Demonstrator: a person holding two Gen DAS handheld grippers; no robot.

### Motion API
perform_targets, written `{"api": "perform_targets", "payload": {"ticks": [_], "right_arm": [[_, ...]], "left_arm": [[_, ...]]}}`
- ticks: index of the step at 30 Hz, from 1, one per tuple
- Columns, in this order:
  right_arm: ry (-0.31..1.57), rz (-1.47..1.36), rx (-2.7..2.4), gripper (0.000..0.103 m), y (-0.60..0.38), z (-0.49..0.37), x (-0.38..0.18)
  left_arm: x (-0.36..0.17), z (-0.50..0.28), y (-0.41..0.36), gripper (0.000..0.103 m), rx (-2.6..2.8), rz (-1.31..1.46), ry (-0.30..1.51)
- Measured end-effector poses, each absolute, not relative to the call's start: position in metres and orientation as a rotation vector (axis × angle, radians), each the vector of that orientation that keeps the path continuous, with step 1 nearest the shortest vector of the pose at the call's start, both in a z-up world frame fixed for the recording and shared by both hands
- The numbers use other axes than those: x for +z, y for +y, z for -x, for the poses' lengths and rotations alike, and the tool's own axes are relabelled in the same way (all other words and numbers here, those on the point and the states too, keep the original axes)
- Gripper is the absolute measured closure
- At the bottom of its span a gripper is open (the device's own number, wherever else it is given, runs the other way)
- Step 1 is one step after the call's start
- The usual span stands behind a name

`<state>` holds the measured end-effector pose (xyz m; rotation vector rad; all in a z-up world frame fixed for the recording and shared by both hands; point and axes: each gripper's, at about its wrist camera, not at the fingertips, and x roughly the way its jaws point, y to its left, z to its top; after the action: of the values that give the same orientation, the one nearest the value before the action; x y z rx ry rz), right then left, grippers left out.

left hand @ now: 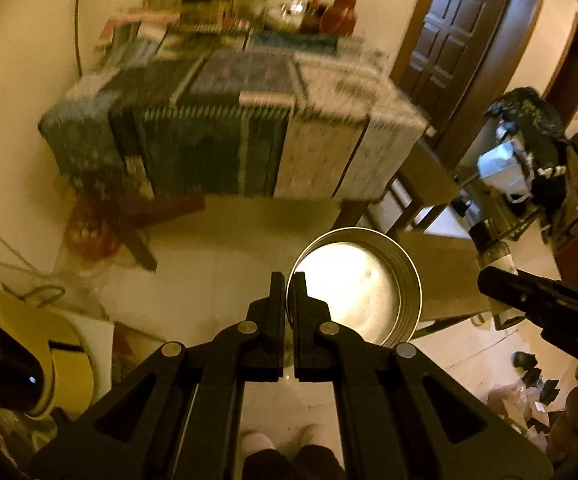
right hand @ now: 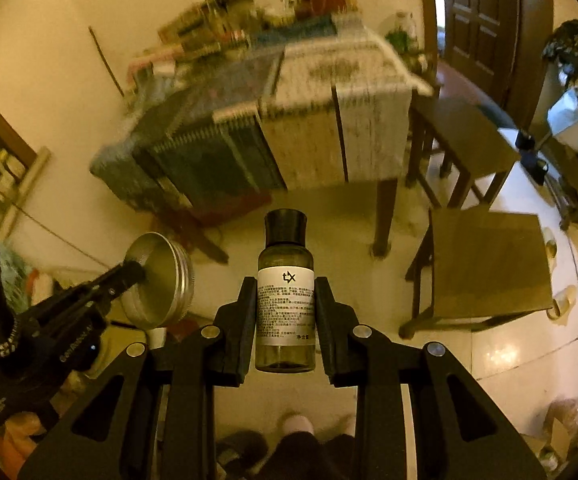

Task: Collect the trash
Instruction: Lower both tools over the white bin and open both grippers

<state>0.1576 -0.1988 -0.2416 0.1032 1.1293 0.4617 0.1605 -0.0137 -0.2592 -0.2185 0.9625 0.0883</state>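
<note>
Nearest in the left wrist view, the left claw (left hand: 288,280) is pinched fully closed on the thin wall of a shallow round metal tin (left hand: 359,286). The tin hangs just to the right of the claw tips, with its open, empty inside turned toward the camera. Below the claw, a person's knees and pale slippers (left hand: 257,438) show against the tiled floor.

In the right wrist view, the right claw (right hand: 286,292) grips a small bottle (right hand: 286,300) with a white label and a dark cap. The bottle stands upright between the two pads, its long axis running straight out along the fingers, cap farthest from the camera. Both pads press the bottle's sides.

The two claws are side by side and well apart. From the right view, the left claw and its tin (right hand: 157,280) appear low on the left. From the left view, the right claw (left hand: 501,280) enters from the right edge.

Both pieces of trash are already held, off the floor and off any surface. No bin is clearly visible in either view, so which way the drop lies cannot be told.

Farther off, a chair (right hand: 489,256) stands on the right. Beyond it is a bench (right hand: 309,120) draped in newspaper, blurred, with jars and bottles crowding its far edge. A dark wooden door (left hand: 457,36) is at the upper right.
</note>
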Motion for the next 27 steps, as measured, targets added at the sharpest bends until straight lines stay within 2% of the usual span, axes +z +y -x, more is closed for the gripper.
{"api": "perform_targets", "payload": {"ticks": [11,23,27], "right_arm": [[1.264,-0.027,0.53,0.078,-0.16,-0.179,-0.376],[1.25,0.06,0.564,0.077,-0.135,-0.205,-0.487],[1.243,0.054,0.587,0.077,-0.134,-0.212,-0.511]], "left_arm": [[-0.408,-0.17,0.008,0.102,0.175,0.254,1.111],[-0.549,-0.209,0.014,0.102,0.164,0.269,1.175],[-0.581,-0.22,0.006,0.102,0.115,0.277,1.179]]}}
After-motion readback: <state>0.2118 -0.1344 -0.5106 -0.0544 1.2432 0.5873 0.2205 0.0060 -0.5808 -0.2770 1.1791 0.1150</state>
